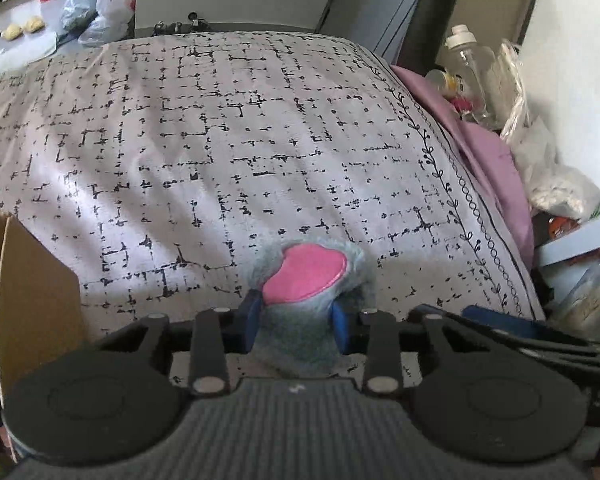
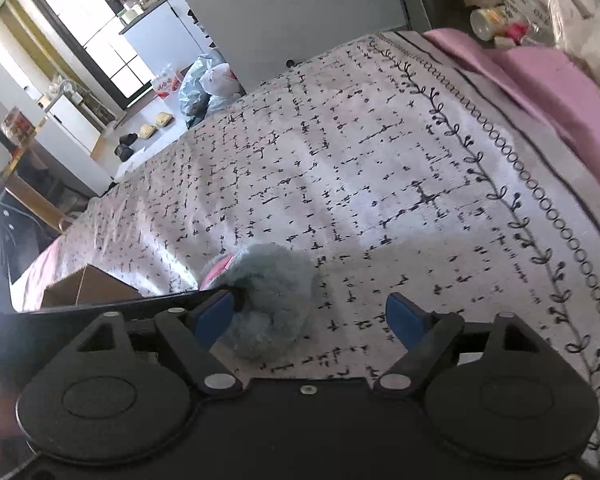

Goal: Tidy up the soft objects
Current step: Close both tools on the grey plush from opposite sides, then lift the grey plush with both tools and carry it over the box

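Gripping the fluffy grey-blue plush toy with the pink satin patch (image 1: 300,292) where it lies on the bed, my left gripper (image 1: 296,316) has its blue jaws pressed into the fur on either side; I judge that low, centred hold is meant to keep the soft body from slipping when lifted. My right gripper (image 2: 308,318) sits just beside the same toy (image 2: 272,300) with its jaws spread and nothing clamped, one pad near the fur. The brown cardboard box (image 1: 32,292) close on my left is probably where it belongs. Beyond stretches the white bedspread with black dashed grid print (image 1: 220,140).
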The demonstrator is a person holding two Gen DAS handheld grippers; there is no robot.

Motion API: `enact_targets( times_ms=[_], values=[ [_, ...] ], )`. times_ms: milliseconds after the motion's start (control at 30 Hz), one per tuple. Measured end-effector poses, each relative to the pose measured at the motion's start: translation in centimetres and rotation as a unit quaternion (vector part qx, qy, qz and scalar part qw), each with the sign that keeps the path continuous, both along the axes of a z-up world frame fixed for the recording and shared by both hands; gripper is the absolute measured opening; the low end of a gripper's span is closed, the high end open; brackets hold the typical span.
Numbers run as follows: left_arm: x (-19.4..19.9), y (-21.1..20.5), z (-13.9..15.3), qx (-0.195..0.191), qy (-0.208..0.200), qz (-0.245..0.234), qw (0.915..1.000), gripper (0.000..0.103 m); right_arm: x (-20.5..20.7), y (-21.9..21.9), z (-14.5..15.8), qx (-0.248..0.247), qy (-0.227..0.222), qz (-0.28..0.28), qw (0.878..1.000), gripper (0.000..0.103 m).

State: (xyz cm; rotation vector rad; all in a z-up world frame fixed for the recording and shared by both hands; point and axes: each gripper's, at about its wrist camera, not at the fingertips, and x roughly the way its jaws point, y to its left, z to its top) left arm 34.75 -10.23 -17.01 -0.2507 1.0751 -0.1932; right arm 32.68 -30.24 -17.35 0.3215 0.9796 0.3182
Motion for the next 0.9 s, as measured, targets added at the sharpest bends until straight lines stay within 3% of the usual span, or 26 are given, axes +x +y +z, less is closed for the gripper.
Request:
enact_targets(
  times_ms=[167, 367, 500, 633, 900],
  values=[
    [-0.3, 0.6, 0.4, -0.042, 0.008, -0.003, 0.9991, 0.030, 0.3, -0.5, -0.9, 0.050, 0.033, -0.015, 0.998, 0.067],
    [-1.0, 0.4, 1.1, -0.080, 0.010, -0.023, 0.9965, 0.029, -0.4, -1.3, -0.8, 0.056, 0.039, -0.022, 0.997, 0.059],
    [-1.3, -0.1, 1.9, -0.106, 0.015, -0.046, 0.9932, 0.029, -1.1, -2.2, -0.4, 0.087, 0.050, -0.038, 0.994, 0.034],
    [-1.5, -0.2, 3.4, -0.103, 0.003, -0.067, 0.9925, 0.029, -2.2, -1.7, 1.7, 0.061, 0.037, -0.033, 0.997, 0.028],
    [-2.9, 1.3, 6.8, -0.095, -0.018, -0.093, 0.9910, 0.029, -3.0, 0.6, 5.1, 0.026, 0.026, -0.014, 0.999, 0.027]
  ],
)
